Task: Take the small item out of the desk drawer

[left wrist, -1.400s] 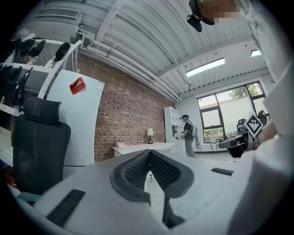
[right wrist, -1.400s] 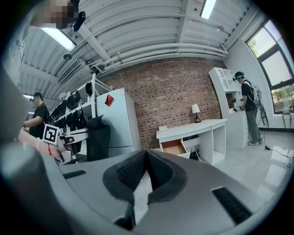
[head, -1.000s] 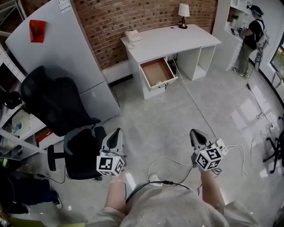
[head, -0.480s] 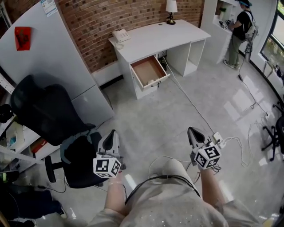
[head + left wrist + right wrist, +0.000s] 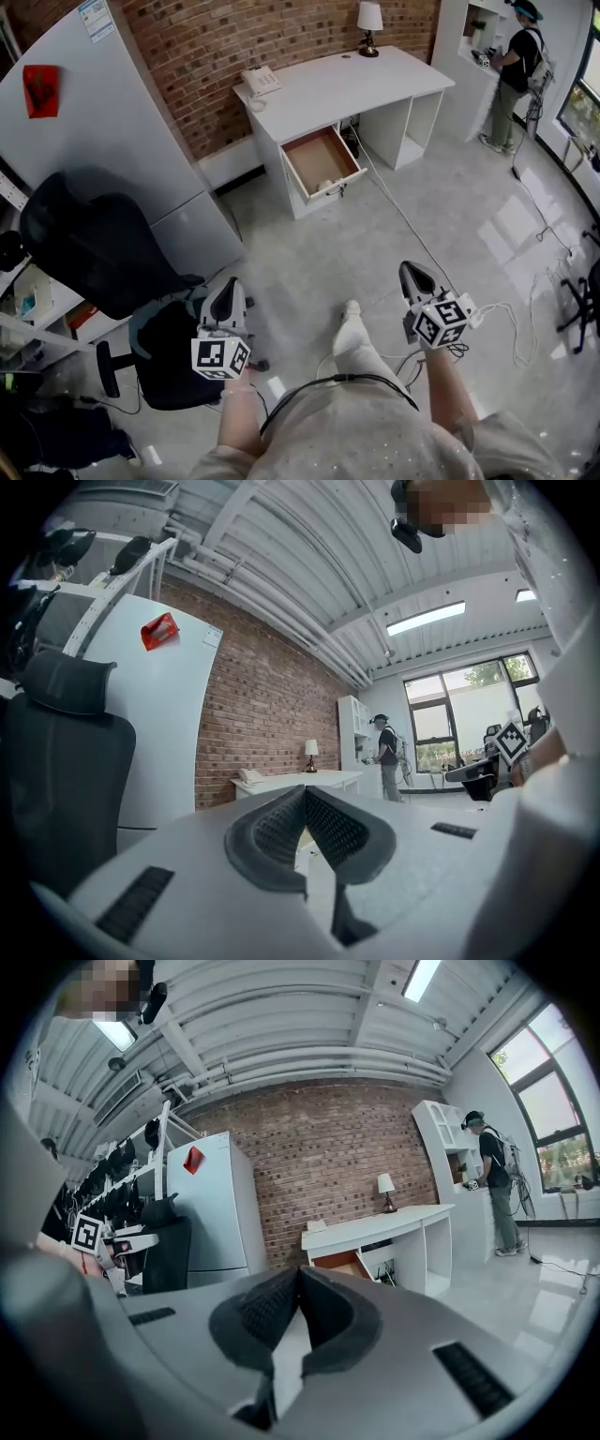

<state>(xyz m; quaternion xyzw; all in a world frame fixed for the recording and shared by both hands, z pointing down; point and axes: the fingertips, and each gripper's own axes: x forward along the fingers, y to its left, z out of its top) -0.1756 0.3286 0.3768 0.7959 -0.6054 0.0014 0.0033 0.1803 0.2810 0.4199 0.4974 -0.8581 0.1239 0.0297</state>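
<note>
Two grippers (image 5: pixel 231 283) (image 5: pixel 411 269) (both closed), one drawer (image 5: pixel 317 153)

The left gripper (image 5: pixel 229 287) and the right gripper (image 5: pixel 413 273) have pale grey shells, dark ribbed pads (image 5: pixel 281 827) and, at the rear, a marker cube (image 5: pixel 220 358) with black-and-white squares. Behind them are a light grey speckled top (image 5: pixel 356 436), a thin black cable (image 5: pixel 309 390) looped across it, and a white shoe (image 5: pixel 351 308).

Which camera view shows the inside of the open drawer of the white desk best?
The head view: it looks down into the open brown-lined drawer of the white desk, so its floor shows. The right gripper view shows it from the side. In the left gripper view the shut left tool almost covers it.
</note>
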